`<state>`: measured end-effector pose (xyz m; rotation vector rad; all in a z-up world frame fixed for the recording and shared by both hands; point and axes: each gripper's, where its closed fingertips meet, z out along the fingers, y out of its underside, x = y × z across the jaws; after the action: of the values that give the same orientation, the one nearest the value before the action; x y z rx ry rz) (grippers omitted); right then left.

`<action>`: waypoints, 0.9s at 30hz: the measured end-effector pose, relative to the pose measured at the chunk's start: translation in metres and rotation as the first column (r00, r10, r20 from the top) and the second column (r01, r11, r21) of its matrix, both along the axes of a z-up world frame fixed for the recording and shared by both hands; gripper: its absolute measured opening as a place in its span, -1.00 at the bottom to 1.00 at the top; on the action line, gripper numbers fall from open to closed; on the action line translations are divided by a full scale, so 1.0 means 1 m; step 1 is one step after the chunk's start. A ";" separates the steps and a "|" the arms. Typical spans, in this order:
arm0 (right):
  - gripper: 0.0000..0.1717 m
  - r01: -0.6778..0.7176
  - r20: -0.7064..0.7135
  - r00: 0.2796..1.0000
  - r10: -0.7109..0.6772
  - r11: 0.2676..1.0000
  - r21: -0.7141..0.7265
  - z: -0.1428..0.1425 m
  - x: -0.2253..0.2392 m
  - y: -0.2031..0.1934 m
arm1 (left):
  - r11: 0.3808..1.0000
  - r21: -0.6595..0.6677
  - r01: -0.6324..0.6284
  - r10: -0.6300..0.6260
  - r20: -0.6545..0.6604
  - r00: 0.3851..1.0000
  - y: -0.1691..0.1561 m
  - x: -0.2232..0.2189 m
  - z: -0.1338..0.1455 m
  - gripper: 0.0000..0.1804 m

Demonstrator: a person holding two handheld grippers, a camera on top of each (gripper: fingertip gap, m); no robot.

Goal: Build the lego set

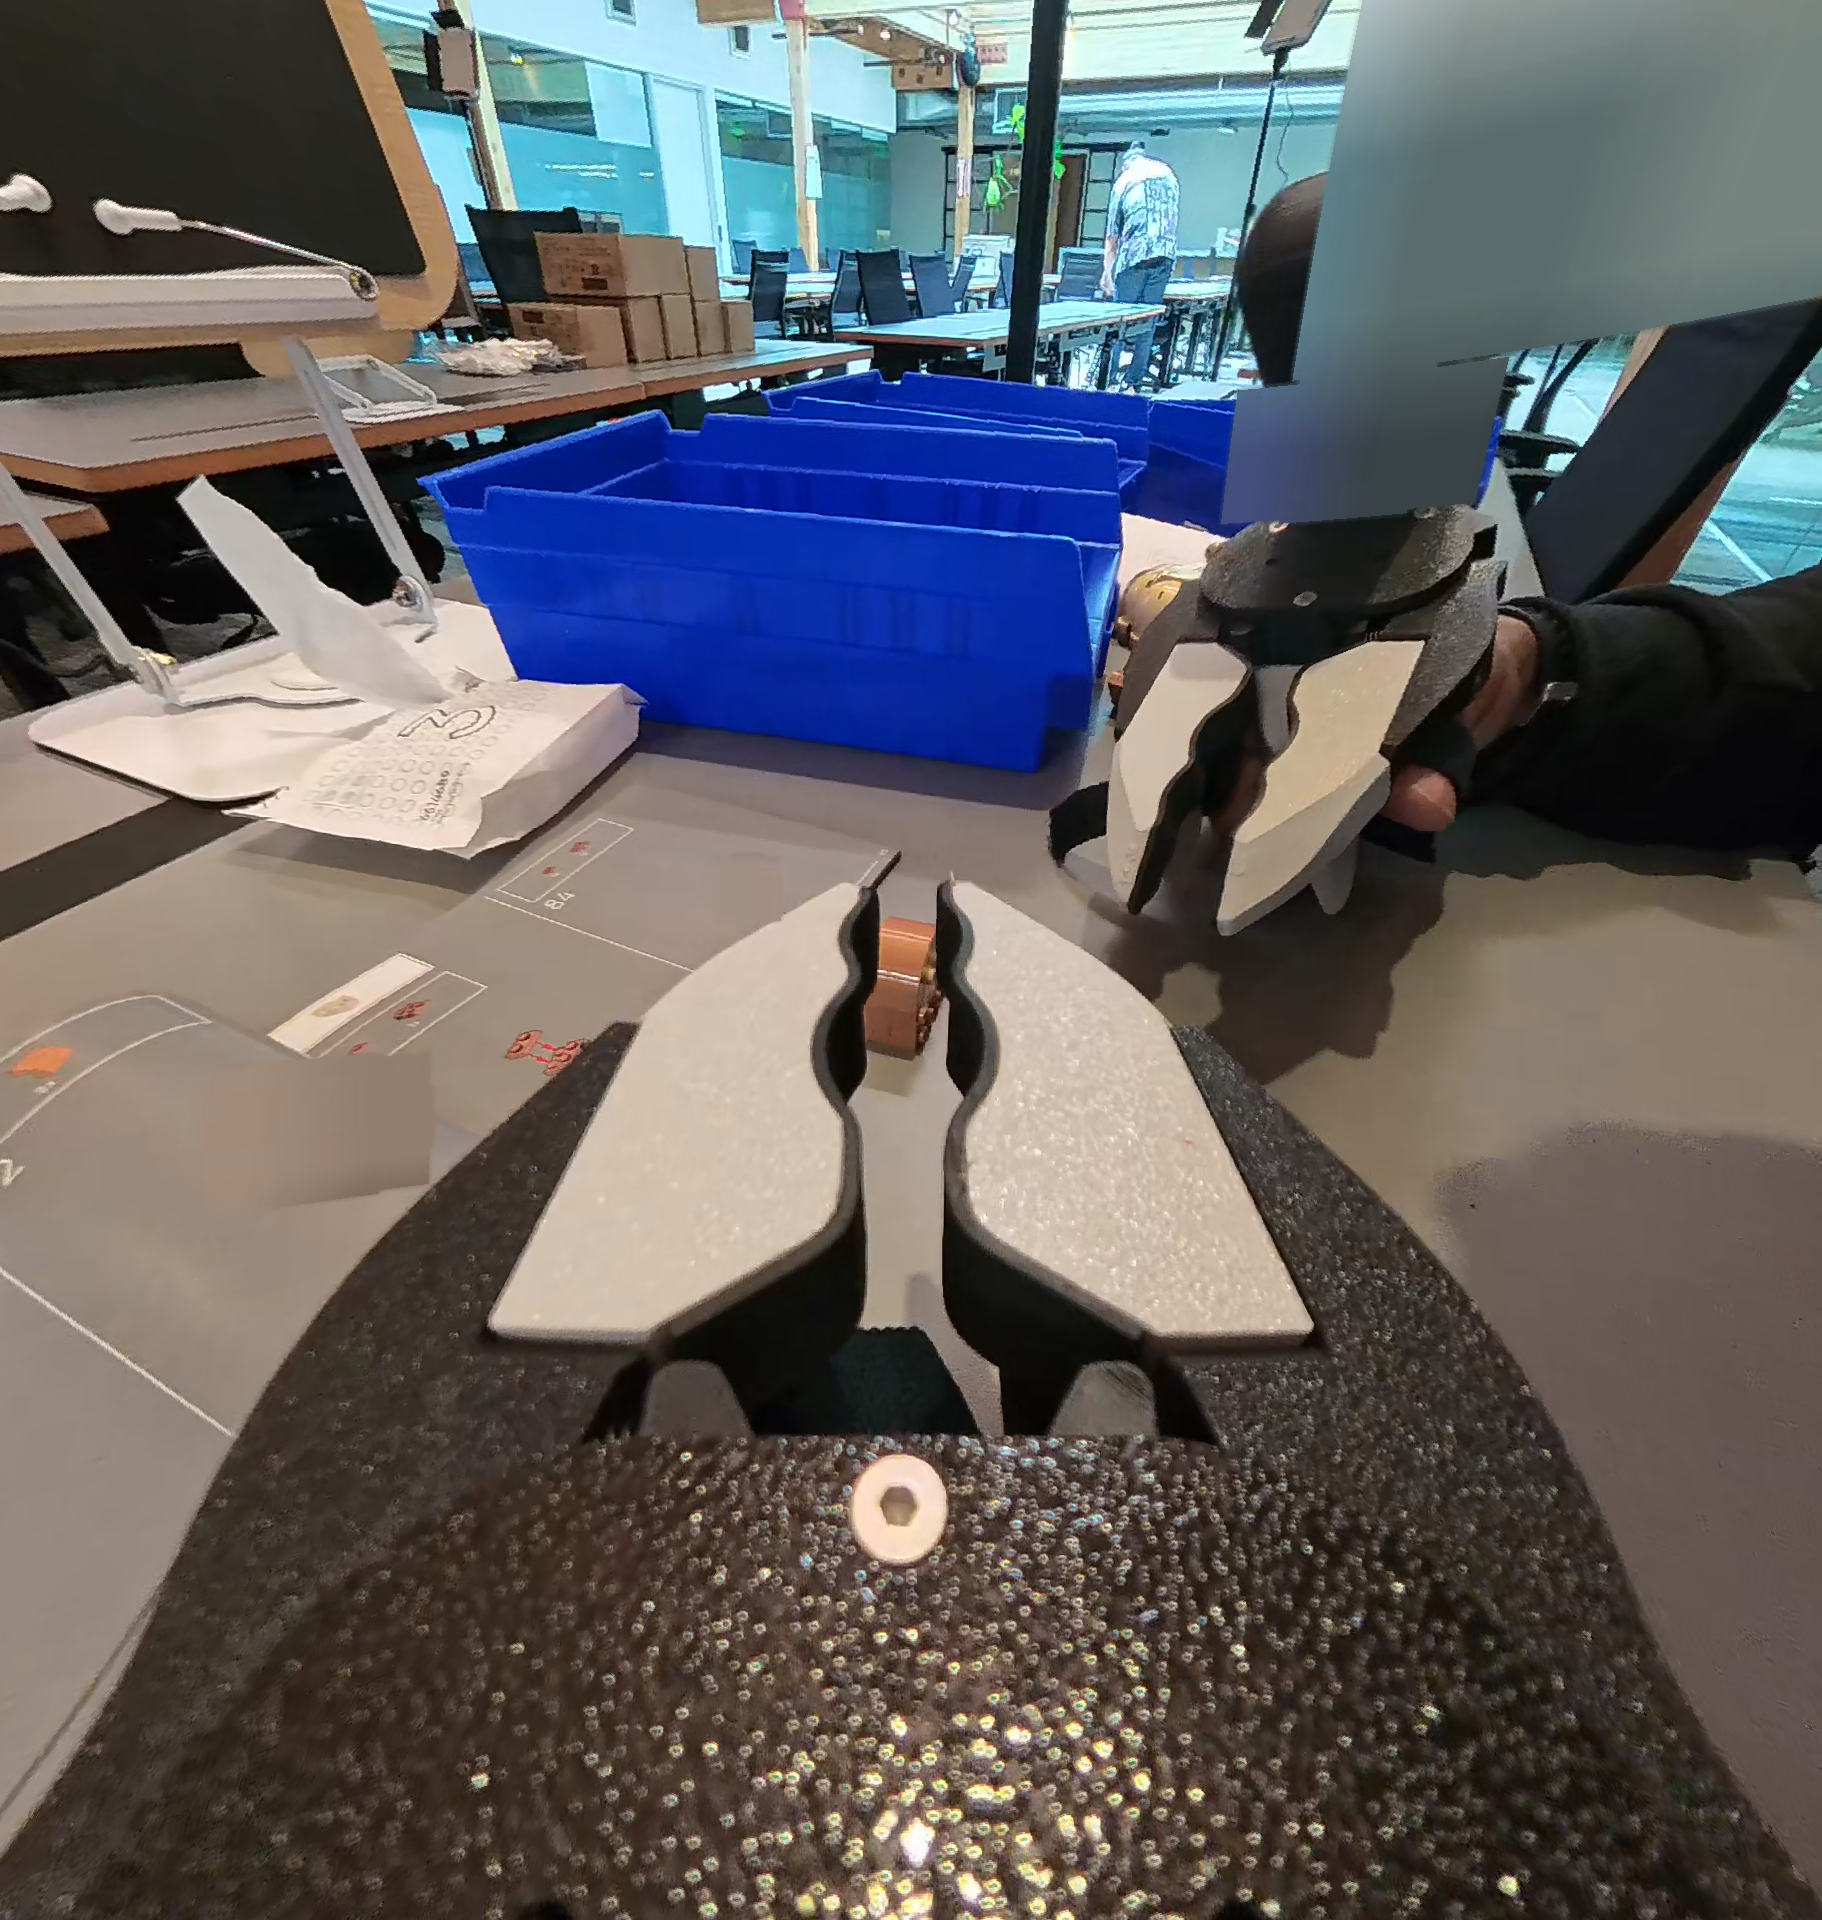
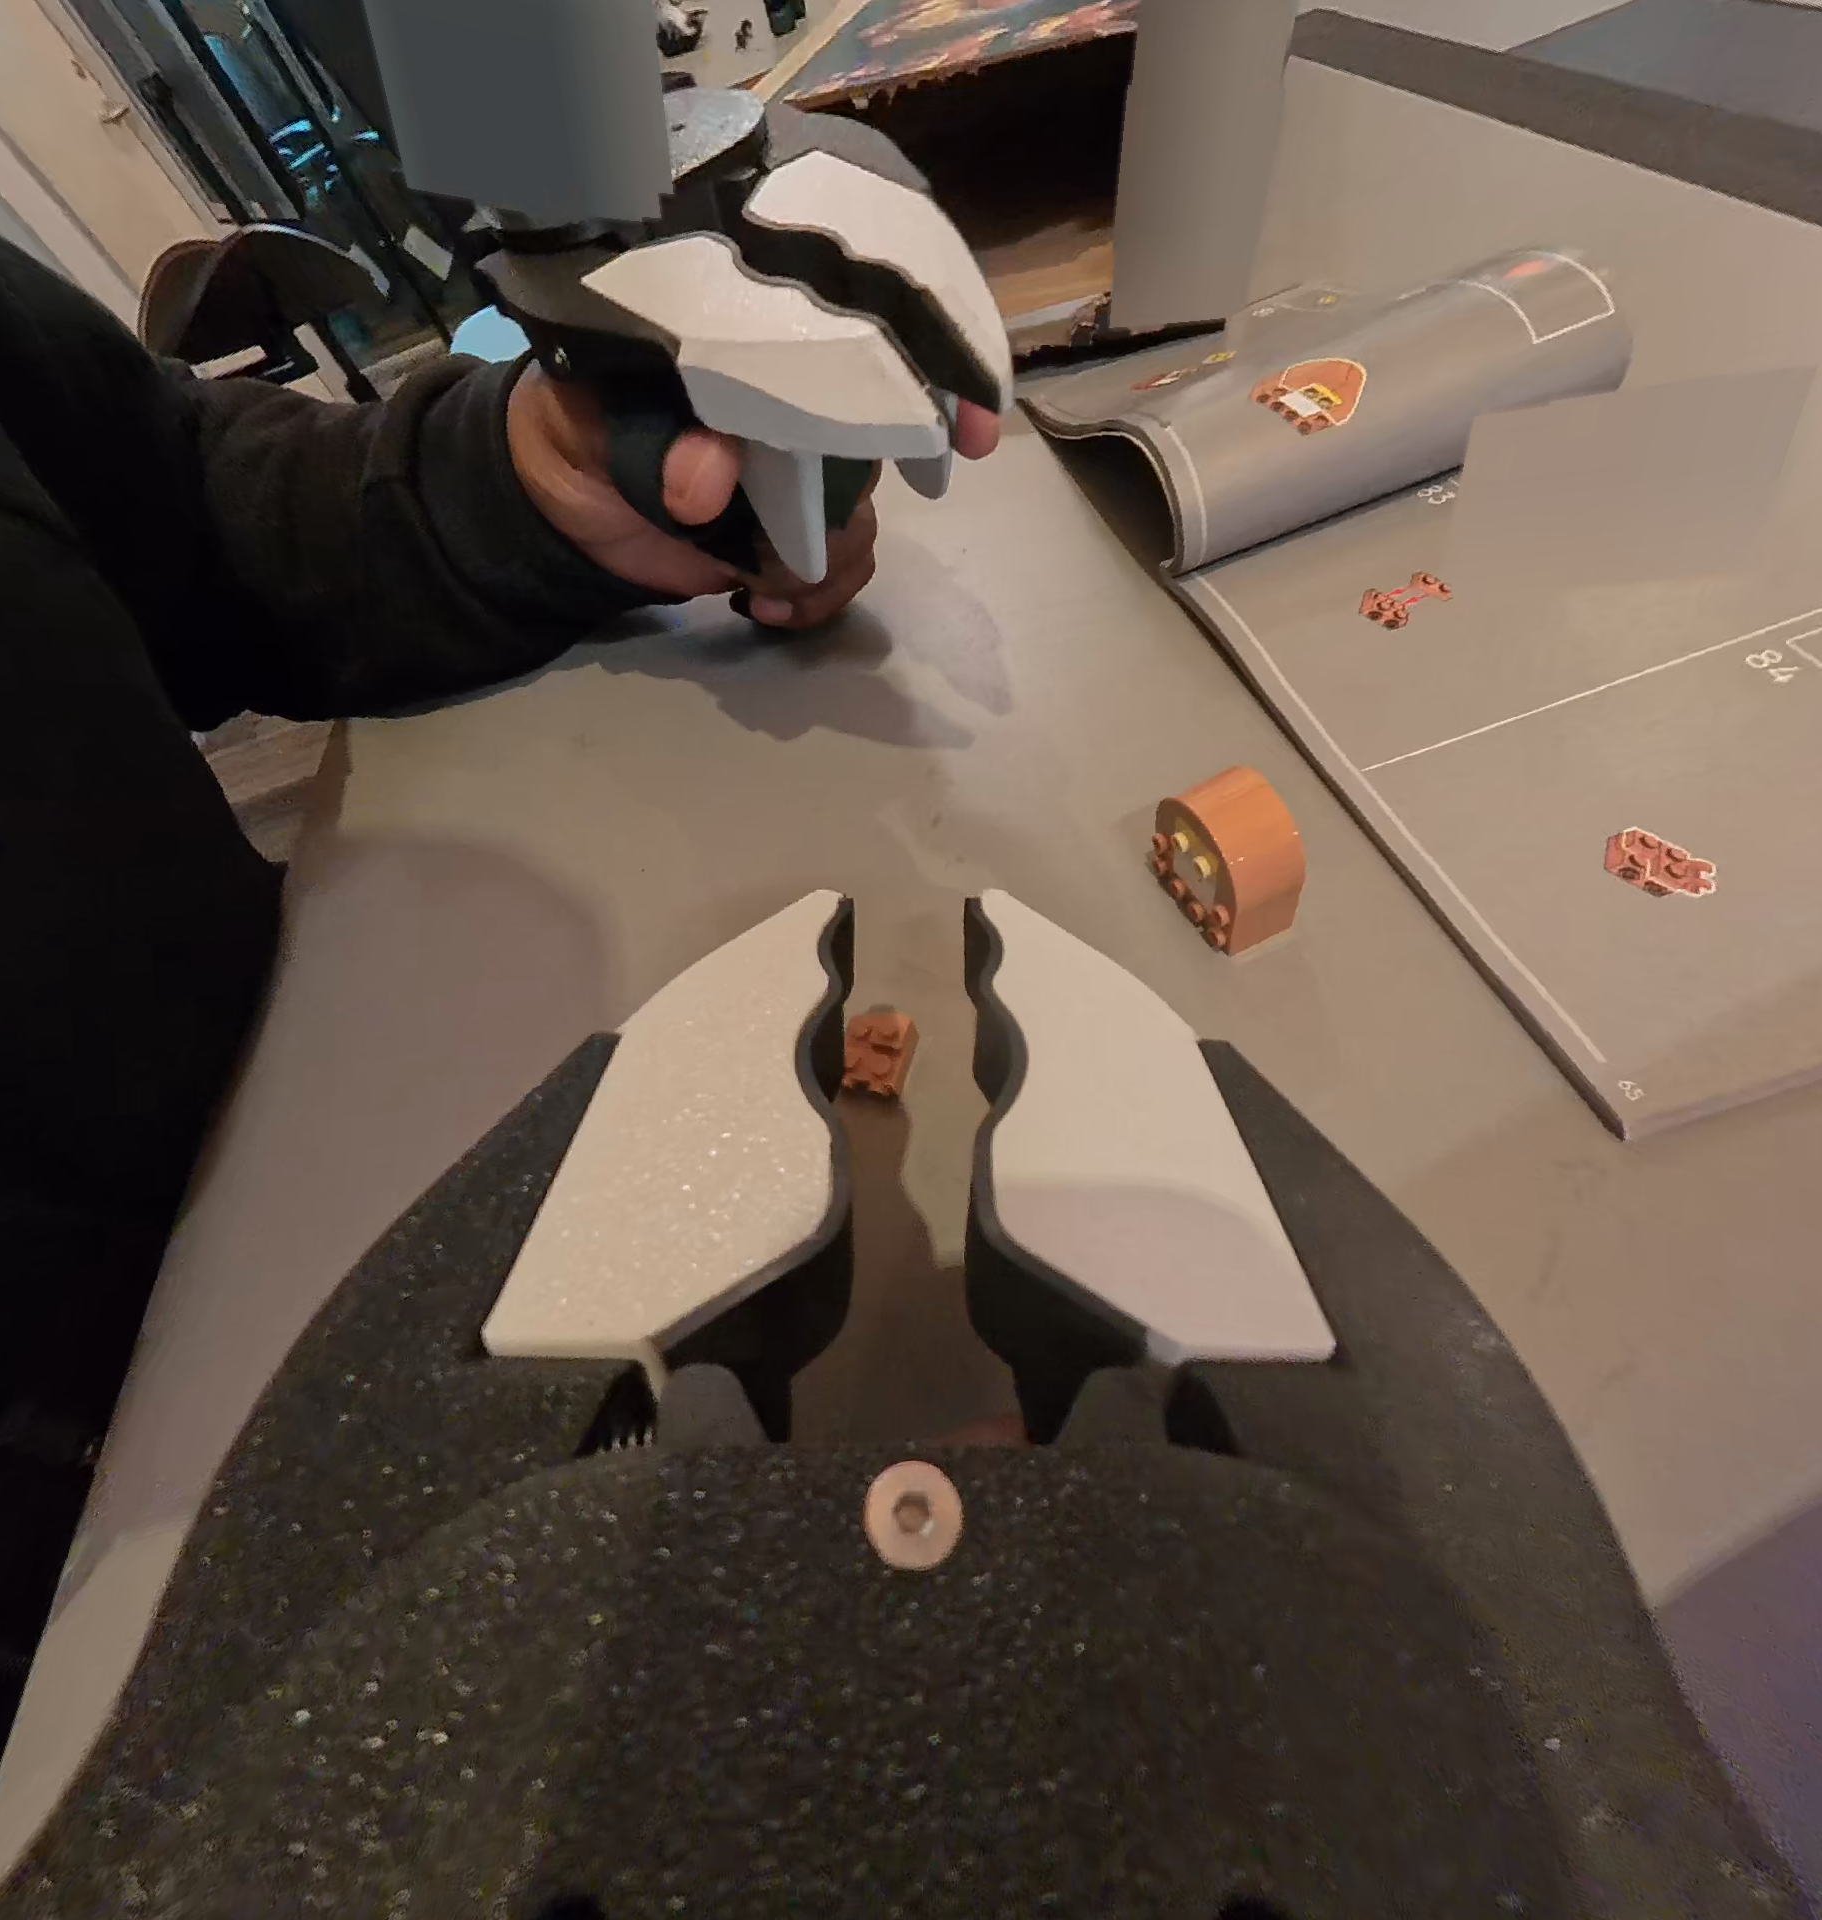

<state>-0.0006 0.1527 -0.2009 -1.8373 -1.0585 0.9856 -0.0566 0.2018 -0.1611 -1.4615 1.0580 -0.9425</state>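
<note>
My left gripper (image 1: pixel 907 888) hangs above the grey table (image 1: pixel 1509 1039) with its jaws a narrow slit apart and nothing in them. Through the slit I see a brown rounded brick assembly (image 1: pixel 899 987) lying on the table beyond. The right wrist view shows that assembly (image 2: pixel 1234 873) lying free, well away from the raised left gripper (image 2: pixel 964 426). My right gripper (image 2: pixel 907 904) is open, tips down at the table. A small brown brick (image 2: pixel 879 1051) lies between its pads, close to the left pad and clear of the right one. The right gripper also shows in the left wrist view (image 1: pixel 1185 914).
An open grey instruction booklet (image 2: pixel 1613 831) lies beside the assembly and also shows in the left wrist view (image 1: pixel 367 987). Stacked blue bins (image 1: pixel 782 623) stand behind. A torn white paper bag (image 1: pixel 450 758) and a white stand (image 1: pixel 107 738) lie at the left. A cardboard box (image 2: pixel 990 104) sits at the back. Spacing between my two grippers at the tips: around 9 centimeters.
</note>
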 end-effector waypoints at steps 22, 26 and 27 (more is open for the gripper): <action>-0.79 0.058 0.019 0.998 -0.057 0.998 -0.008 -0.003 0.003 0.006 | 0.997 -0.067 0.038 -0.045 -0.093 0.995 0.004 0.013 -0.016 -0.90; -0.79 0.052 0.025 0.998 -0.052 0.999 -0.001 -0.003 0.002 0.004 | 0.997 -0.061 0.043 -0.050 -0.112 0.992 0.003 0.016 -0.018 -0.90; -0.79 0.052 0.025 0.998 -0.052 0.999 0.001 -0.003 0.002 0.004 | 0.997 -0.063 0.049 -0.056 -0.116 0.992 0.003 0.017 -0.019 -0.90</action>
<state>0.0017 0.1566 -0.2040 -1.8720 -1.0210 0.9343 -0.0401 0.2044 -0.1798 -1.5611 1.1680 -0.9413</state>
